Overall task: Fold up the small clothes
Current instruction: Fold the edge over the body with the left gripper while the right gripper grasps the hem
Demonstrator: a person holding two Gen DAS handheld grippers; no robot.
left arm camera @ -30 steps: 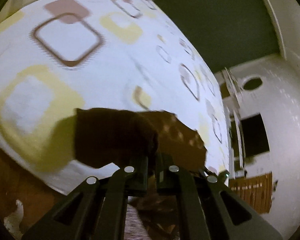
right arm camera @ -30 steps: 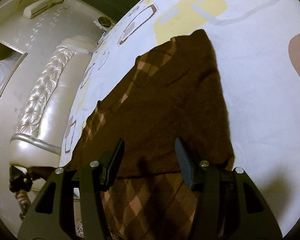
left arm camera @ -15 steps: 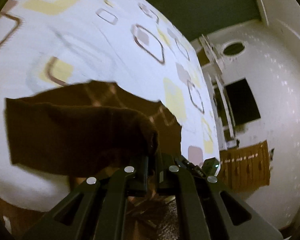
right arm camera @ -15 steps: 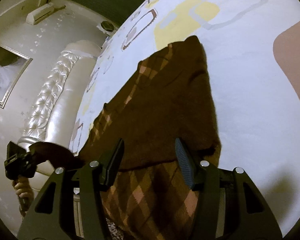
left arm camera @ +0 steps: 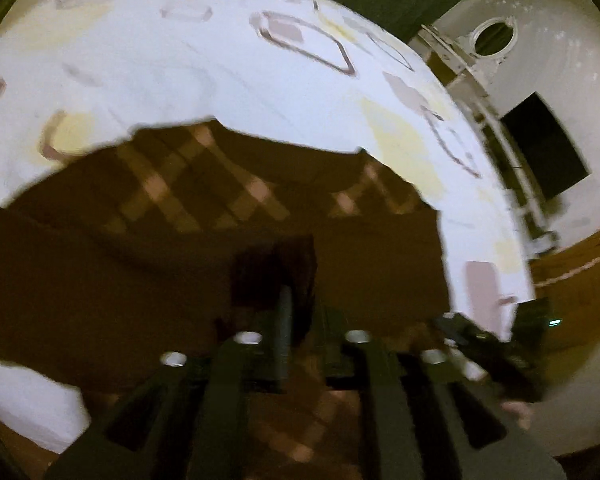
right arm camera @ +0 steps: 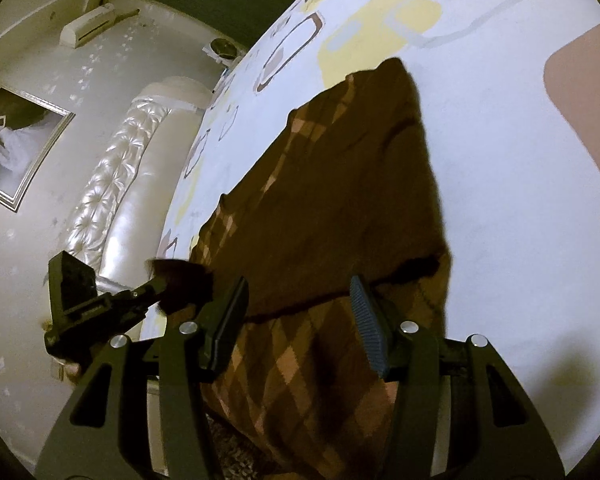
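A brown argyle sweater (left arm camera: pixel 180 260) (right arm camera: pixel 340 200) lies flat on the bed, with a plain brown fold across its middle. My left gripper (left arm camera: pixel 304 320) (right arm camera: pixel 160 284) hovers low over it. Its jaws are opening, and the dark sleeve cuff (left arm camera: pixel 274 276) (right arm camera: pixel 184 280) still sits between them; the picture is blurred. My right gripper (right arm camera: pixel 296 312) stands open just above the sweater's near part, with nothing between its ribbed pads. In the left wrist view it shows as a dark shape (left arm camera: pixel 484 352) at the lower right.
The white bed sheet (left arm camera: pixel 220 60) (right arm camera: pixel 500 160) has yellow and brown squares. A padded silver headboard (right arm camera: pixel 112 184), a framed picture (right arm camera: pixel 16 140) and a wall air conditioner (right arm camera: pixel 88 28) are to the left. White shelves and a wooden cabinet (left arm camera: pixel 572 276) stand beyond the bed.
My left gripper carried the sleeve cuff across and down over the sweater's body, and its jaws went from shut to parting. The right gripper stayed put.
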